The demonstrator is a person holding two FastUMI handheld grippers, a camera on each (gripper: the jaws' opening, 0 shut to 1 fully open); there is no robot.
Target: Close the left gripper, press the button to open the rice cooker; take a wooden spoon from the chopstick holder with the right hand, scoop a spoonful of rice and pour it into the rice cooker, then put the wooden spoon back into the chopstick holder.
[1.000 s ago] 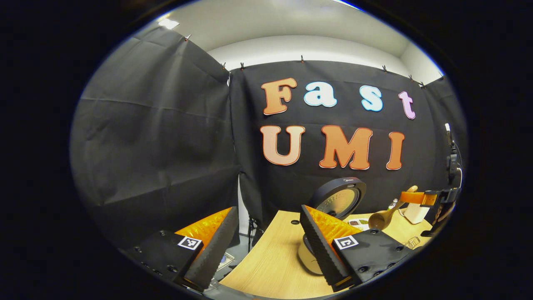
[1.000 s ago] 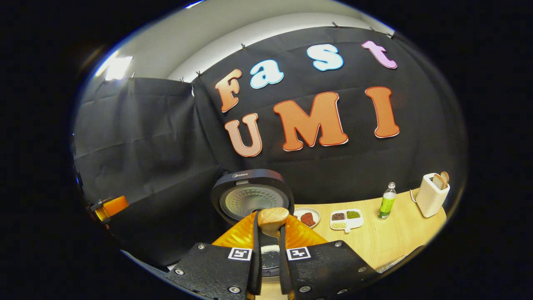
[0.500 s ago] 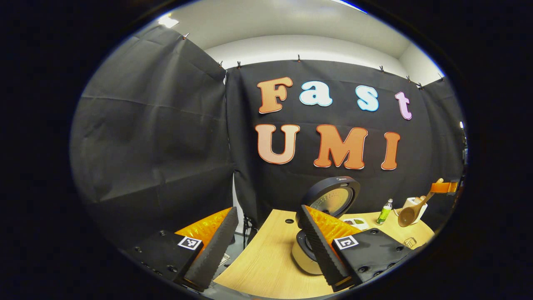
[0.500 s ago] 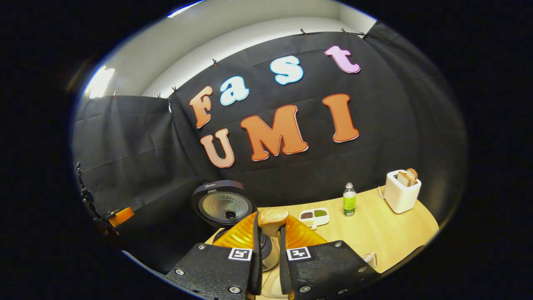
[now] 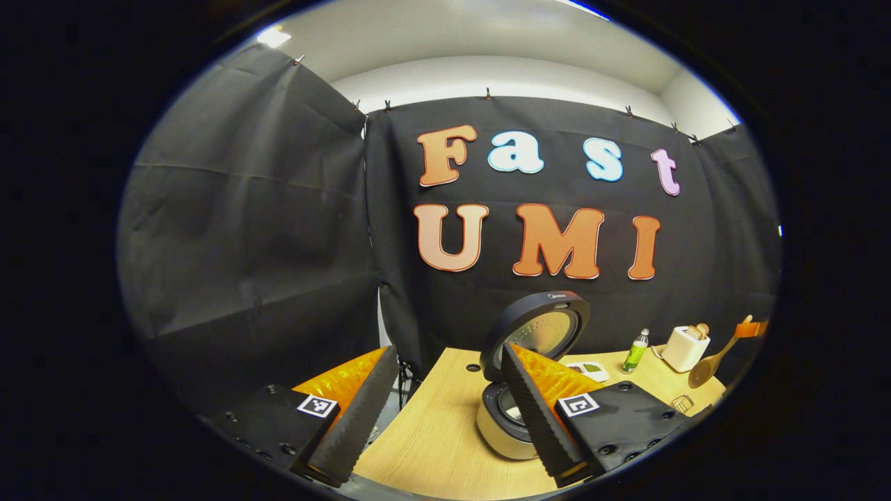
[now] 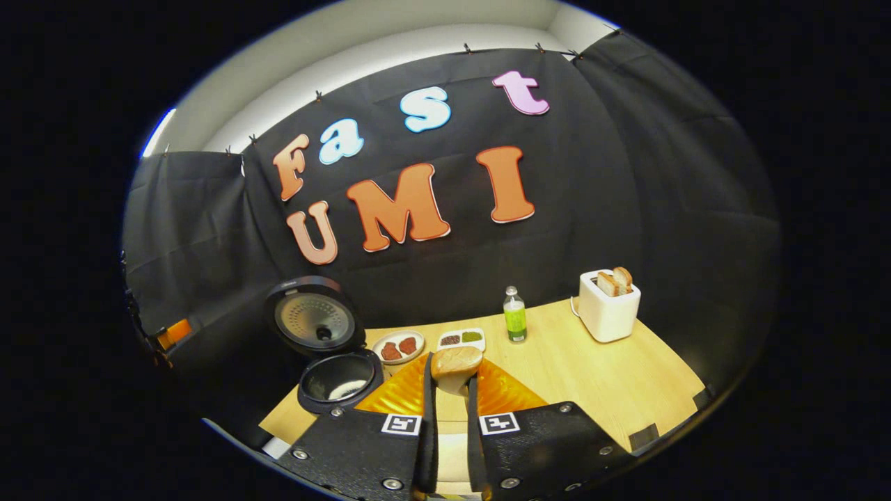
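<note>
The round rice cooker (image 6: 339, 376) with its cream body and dark rim stands at the near left corner of the pale wooden table (image 6: 612, 376), its black lid (image 6: 313, 316) swung up and standing open behind the pot. The right gripper (image 6: 450, 417) hovers above the table just to the right of the cooker, its two fingers clenched on the handle of the light-brown wooden spoon (image 6: 456, 362); the rounded handle end pokes up between them. In the left gripper view the same spoon (image 5: 706, 365) hangs at the far right with its bowl tilted down toward the table. The left gripper (image 5: 445, 410) waits at the table's left end with its fingers spread wide and grasping nothing, the cooker (image 5: 501, 428) just beyond its right finger. Farther back on the table sit a small white plate of red food (image 6: 395, 346), a white divided dish of grains (image 6: 461, 339), a green plastic bottle (image 6: 515, 316) and a white toaster holding bread slices (image 6: 608, 306).
</note>
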